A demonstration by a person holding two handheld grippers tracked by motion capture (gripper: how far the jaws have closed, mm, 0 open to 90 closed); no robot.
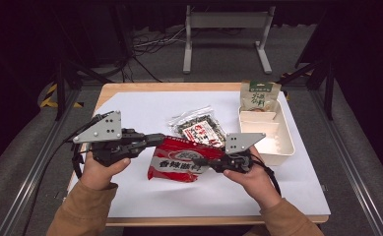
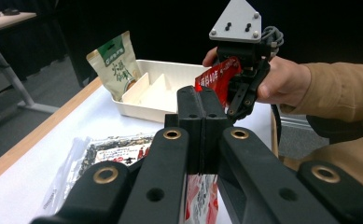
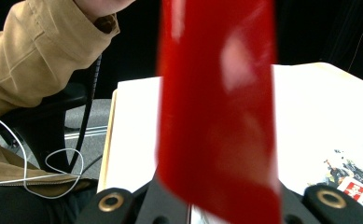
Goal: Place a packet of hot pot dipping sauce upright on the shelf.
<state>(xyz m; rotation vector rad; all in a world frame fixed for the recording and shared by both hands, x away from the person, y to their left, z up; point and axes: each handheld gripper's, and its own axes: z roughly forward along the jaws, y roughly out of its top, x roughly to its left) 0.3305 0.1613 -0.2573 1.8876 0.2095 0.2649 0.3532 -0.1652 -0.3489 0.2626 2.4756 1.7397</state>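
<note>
Your left gripper (image 1: 160, 139) is clamped on the left edge of the red packet (image 1: 179, 162), held above the white mat (image 1: 144, 110). The packet's long axis runs left to right, its printed face up. Your right gripper (image 1: 199, 161) has just closed on its right edge. Behind lie one clear speckled packet (image 1: 199, 125), one divided cream tray (image 1: 277, 147) and one green pouch (image 1: 259, 96). The mat's near strip is open.

Bright overhead light on the white table (image 1: 144, 105), dark surroundings; the close red packet (image 3: 219, 107) blurs with glare.
</note>
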